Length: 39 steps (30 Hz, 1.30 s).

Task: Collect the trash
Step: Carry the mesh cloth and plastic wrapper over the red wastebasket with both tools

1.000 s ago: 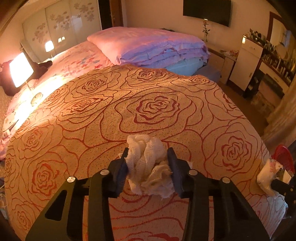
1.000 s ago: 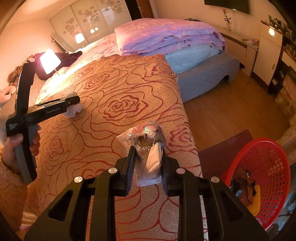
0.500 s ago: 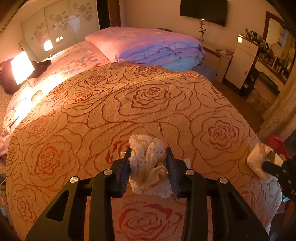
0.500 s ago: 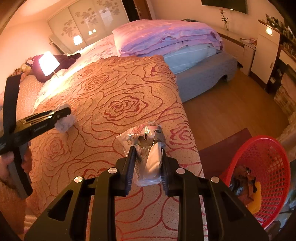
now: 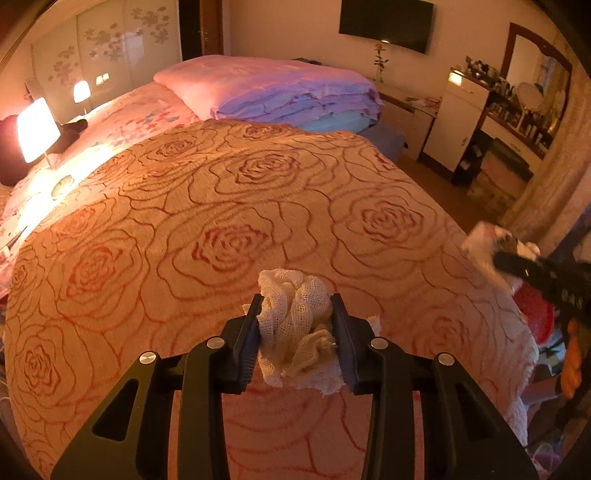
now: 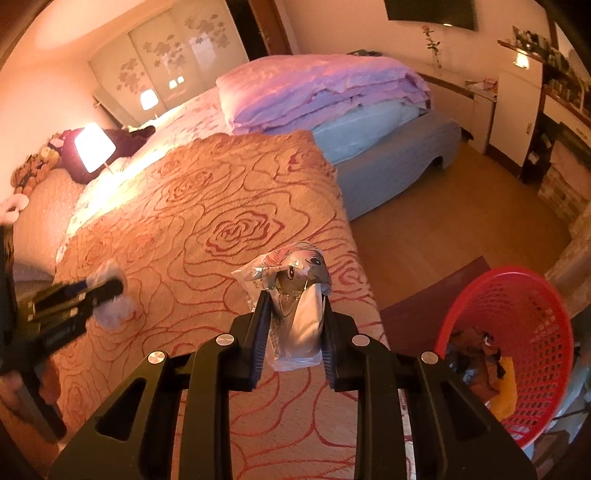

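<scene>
Since a second ago your left gripper has travelled across the bed toward the right-hand edge, and in the right wrist view it now sits lower and blurred at the left border. Its jaws are clamped on a wad of cream mesh cloth, held clear above the bedspread.

Your right gripper has hardly shifted. Its jaws pinch a crumpled silver-and-pink plastic wrapper, which stands up between the pads above the bed's near corner.

That bedspread is orange with a red rose outline pattern and covers the near part of the bed. Beyond it lies a pale floral sheet, and a stack of folded pink and lilac quilts rests on the far end, with a light blue layer beneath.

Down to your right, on the floor beside the bed, the red mesh basket stands on a dark mat. It already holds some dark and yellow scraps.

A lit lamp glows at the left. On the far wall hangs a dark television, and a white cabinet stands along the right wall on the wooden floor.
</scene>
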Motion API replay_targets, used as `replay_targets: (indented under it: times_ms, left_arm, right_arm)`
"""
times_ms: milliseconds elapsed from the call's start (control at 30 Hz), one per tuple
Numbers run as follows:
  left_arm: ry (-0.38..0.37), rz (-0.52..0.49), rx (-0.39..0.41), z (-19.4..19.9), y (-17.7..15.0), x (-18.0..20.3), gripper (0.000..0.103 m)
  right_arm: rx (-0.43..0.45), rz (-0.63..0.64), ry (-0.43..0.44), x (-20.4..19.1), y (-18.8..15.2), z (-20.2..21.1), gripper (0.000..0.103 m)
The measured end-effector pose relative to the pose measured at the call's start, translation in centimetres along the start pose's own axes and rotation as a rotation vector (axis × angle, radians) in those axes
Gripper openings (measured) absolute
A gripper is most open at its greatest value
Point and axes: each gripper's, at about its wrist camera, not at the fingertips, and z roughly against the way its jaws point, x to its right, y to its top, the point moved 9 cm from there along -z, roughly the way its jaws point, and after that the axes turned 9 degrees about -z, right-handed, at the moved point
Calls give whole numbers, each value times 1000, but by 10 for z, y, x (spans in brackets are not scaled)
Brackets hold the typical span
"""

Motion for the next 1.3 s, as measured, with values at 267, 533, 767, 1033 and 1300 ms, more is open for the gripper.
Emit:
replay_targets:
  times_ms: [267,533,767,1033,1300]
  left_arm:
    - [-42,-29,13,10,-3,23,34]
    - [-68,-84,27,12,7,46,34]
    - [-96,-125,34,9,18,64,34]
    - [-142,-184,42,4,32,96,34]
    - [-200,-269,39,-6,46,140,34]
  right_arm:
    - [35,-50,-30,22,5,12,25]
    - [55,-97,-65,45,7,21,25]
    - [75,-141,-112,70,10,29,25]
    - [89,-186,-151,97,10,36,25]
    - [119,-246,-209,136,12,54,25]
